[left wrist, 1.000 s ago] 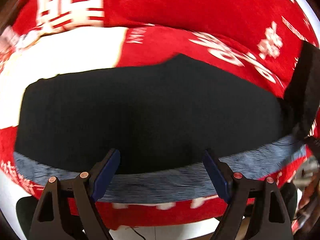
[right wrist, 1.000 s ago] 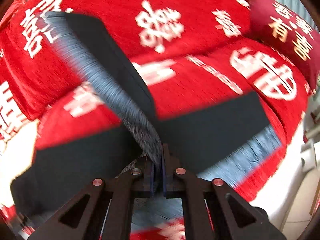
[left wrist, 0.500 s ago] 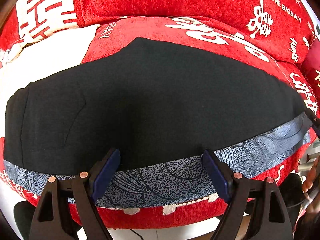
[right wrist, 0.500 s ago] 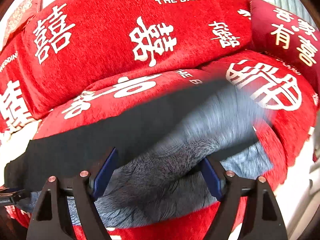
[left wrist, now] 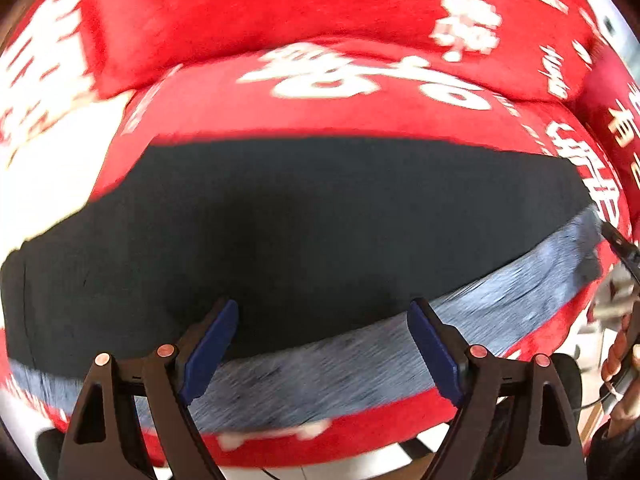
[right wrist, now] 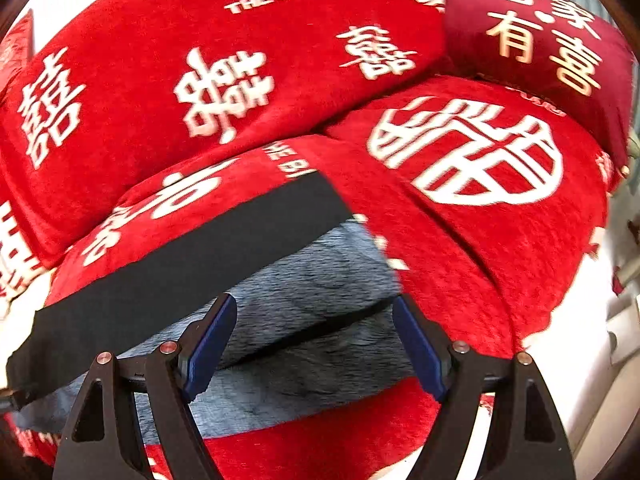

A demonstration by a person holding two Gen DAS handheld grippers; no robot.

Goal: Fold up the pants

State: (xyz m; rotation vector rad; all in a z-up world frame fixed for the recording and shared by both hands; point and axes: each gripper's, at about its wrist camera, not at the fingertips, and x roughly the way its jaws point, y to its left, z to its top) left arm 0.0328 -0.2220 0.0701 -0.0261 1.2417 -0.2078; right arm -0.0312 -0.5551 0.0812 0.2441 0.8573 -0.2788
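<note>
I am letting go: my right gripper (right wrist: 314, 346), pinching the black pants (right wrist: 192, 256) a second ago, is hanging wide open and empty. My left gripper (left wrist: 322, 350) is open too. The pants are lying folded across the frame's middle on the red sofa (right wrist: 460, 248).

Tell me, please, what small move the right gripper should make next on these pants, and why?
Probably lower the right gripper and close it on the pants at their near right end. Both grippers are open and hold nothing; the left gripper hovers over the grey patterned band. The pants lie long and flat across the red cushion, so another fold seems due.
</note>
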